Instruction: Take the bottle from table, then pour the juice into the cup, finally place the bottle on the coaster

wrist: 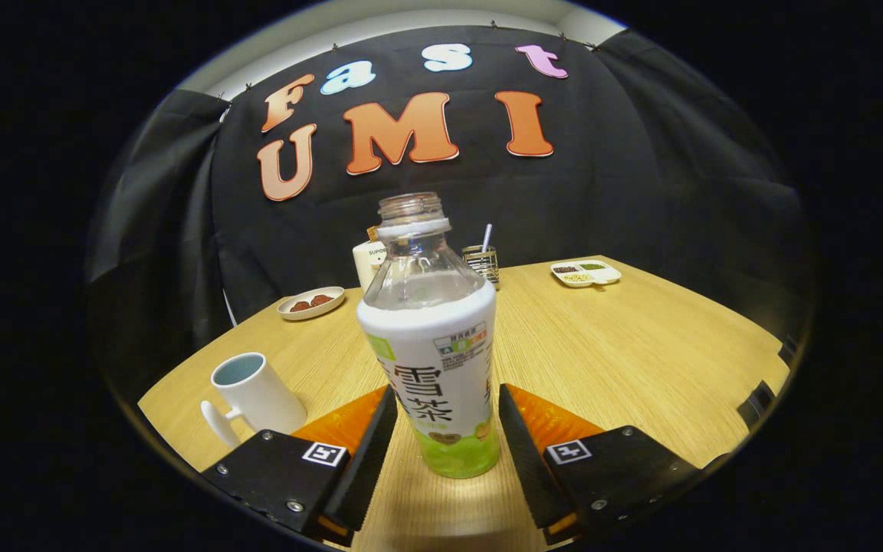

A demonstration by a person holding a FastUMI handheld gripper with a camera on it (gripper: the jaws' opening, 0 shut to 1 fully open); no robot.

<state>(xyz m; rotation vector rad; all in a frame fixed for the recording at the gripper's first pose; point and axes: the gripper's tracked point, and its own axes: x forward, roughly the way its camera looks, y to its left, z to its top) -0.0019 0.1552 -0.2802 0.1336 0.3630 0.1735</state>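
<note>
In the gripper view the bottle [430,337] stands upright and uncapped on the table [625,360], between the fingers of the gripper [448,402]; the jaws are spread, a narrow gap showing on each side, so nothing is grasped. Its wrapper hides the contents, and the label print is too distorted to make out. The cup [254,395] stands just beside the left finger. A coaster cannot be made out. Behind the bottle a white container [369,261] is half hidden.
</note>
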